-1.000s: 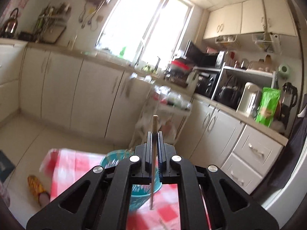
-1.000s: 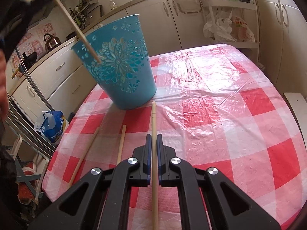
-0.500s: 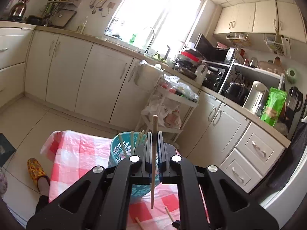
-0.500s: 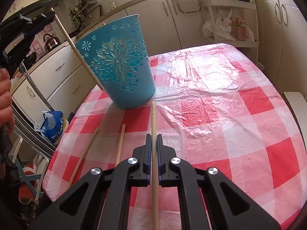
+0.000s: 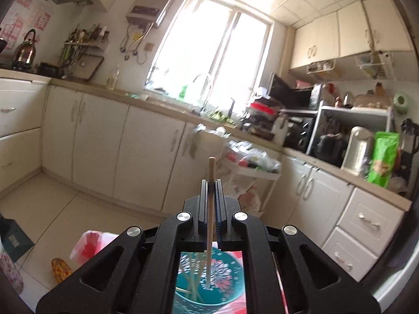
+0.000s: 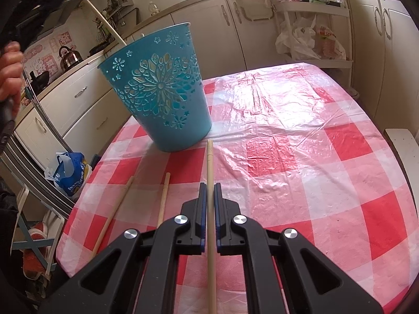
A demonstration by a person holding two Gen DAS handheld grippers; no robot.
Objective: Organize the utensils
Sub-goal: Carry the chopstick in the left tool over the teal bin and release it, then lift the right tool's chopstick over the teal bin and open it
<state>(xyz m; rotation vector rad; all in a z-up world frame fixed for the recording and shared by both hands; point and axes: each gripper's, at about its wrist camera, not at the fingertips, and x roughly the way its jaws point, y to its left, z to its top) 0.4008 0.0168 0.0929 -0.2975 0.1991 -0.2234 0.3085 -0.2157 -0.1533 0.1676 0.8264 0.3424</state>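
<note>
The chopstick (image 5: 211, 209) clamped in the left gripper (image 5: 211, 183) hangs tip-down inside the blue basket (image 6: 159, 91), so dropping it in seems the step; next, those jaws need only part. Only the right wrist view shows the right gripper (image 6: 208, 187) closed on another chopstick (image 6: 210, 209) low over the checked tablecloth (image 6: 314, 157), two more chopsticks (image 6: 163, 196) lying left.

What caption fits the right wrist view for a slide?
Right gripper clamps a chopstick above the checked tablecloth, two loose chopsticks alongside, teal basket ahead.
</note>
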